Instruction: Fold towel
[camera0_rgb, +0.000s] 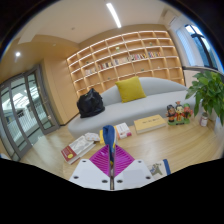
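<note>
Living-room setting, wooden floor, wall of bookshelves (125, 55) behind a grey sofa (135, 100). I see no towel from here. My gripper (109, 158) looks clenched — magenta pads (111, 160) pressed together on a blue strip, nothing else held. Beyond it: books (80, 148), a flat box (151, 123). On the sofa — a yellow cushion (130, 89), a black bag (90, 102). A plant (208, 92) stands beside it.

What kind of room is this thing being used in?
It looks like a living room or lounge. There is a pale sofa with a yellow cushion, wall shelves lined with books, and a leafy plant. The hand-held gripper points toward a low wooden table.
</note>
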